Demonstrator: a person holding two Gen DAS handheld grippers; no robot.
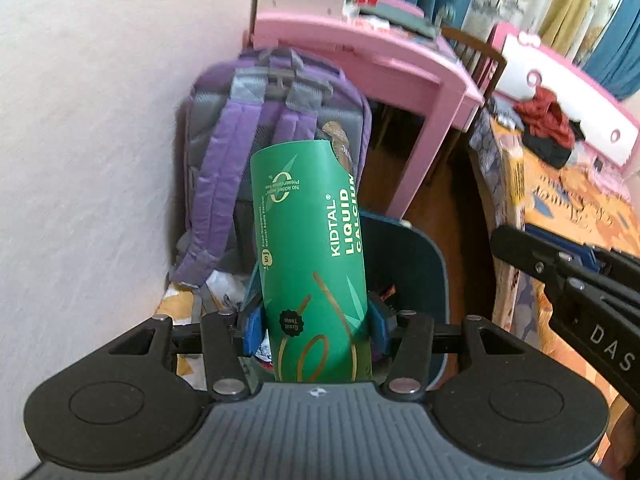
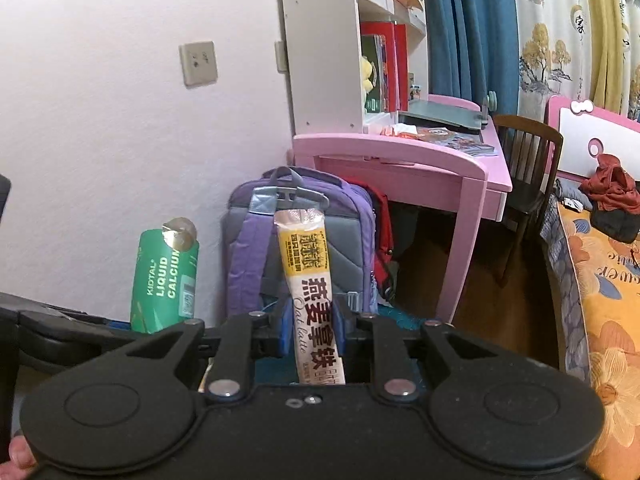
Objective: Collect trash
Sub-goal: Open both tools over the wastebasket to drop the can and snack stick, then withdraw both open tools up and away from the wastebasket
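Left gripper point(image 1: 316, 320) pinches a green pouch point(image 1: 310, 248) upright over the dark bin point(image 1: 424, 256); right gripper point(image 2: 310, 332) pinches a latte sachet point(image 2: 310, 280) w/ the purple backpack point(image 2: 256, 248) behind. Looks like drop-off stage: next, lower both over the bin & let go. Only the left view shows the bin's rim; the right view shows the pouch's torn top.

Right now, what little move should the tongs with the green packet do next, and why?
Probably open: the left tongs grip the green Kidtal liquid calcium packet right above the dark blue bin, which already has scraps inside, so it should drop in.
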